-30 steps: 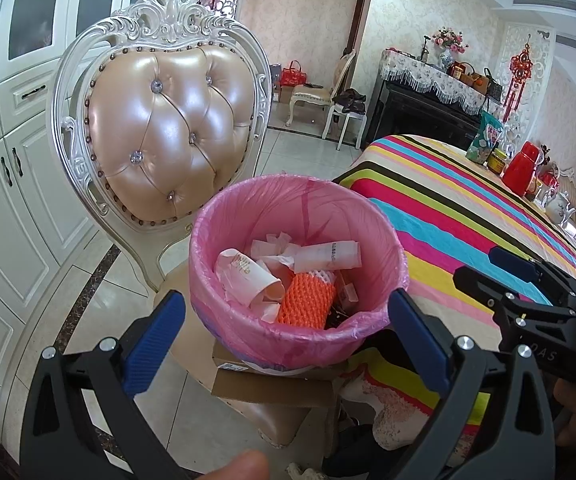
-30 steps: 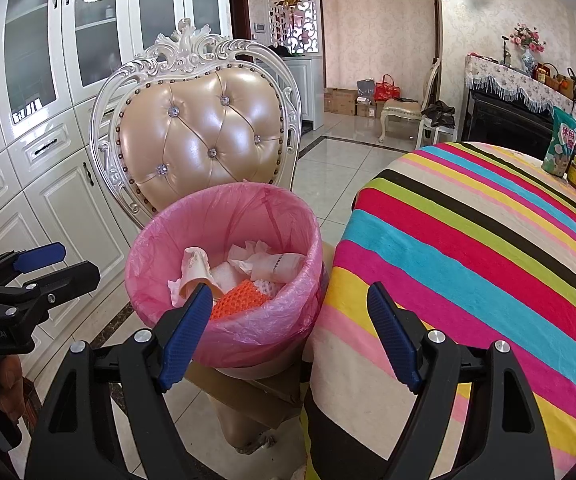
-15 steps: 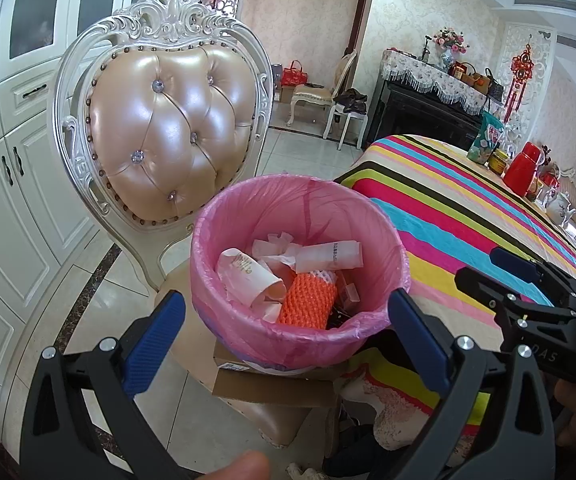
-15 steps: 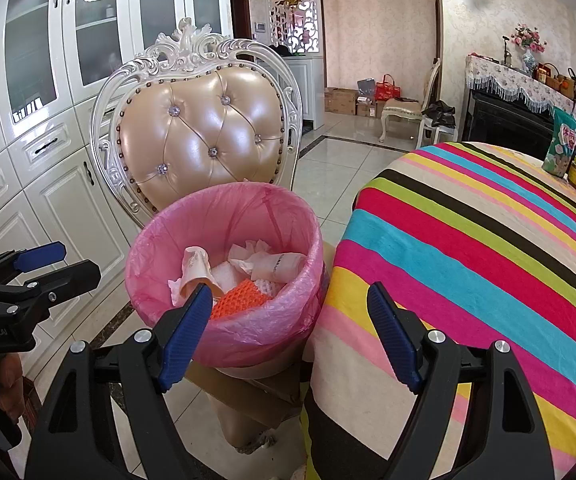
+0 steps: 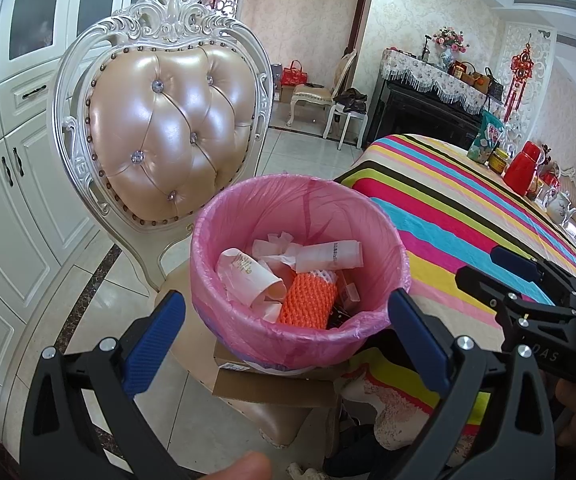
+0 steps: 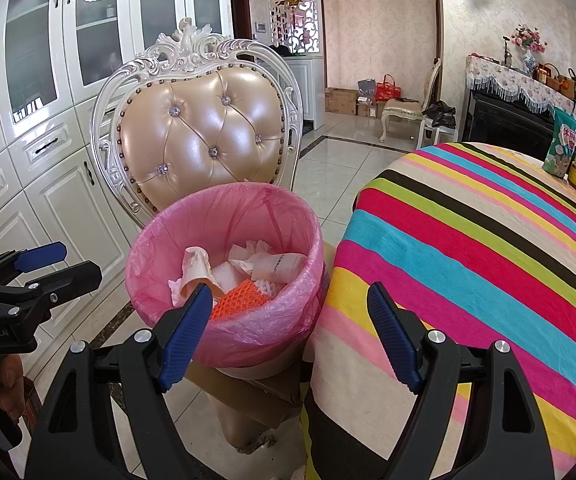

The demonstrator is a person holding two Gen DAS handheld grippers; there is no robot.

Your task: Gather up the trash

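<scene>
Trash bin with pink plastic liner [image 5: 300, 280] on the chair seat's front edge looks loaded; I hold left gripper [image 5: 288, 328] and right gripper [image 6: 290, 336] spread and empty, so next I'd scan the striped tablecloth [image 6: 468, 260] for leftovers.

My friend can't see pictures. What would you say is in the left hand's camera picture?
A bin with a pink bag sits on a cream padded chair, holding crumpled paper and an orange foam net. The left gripper hangs open before it, beside a striped table.
</scene>
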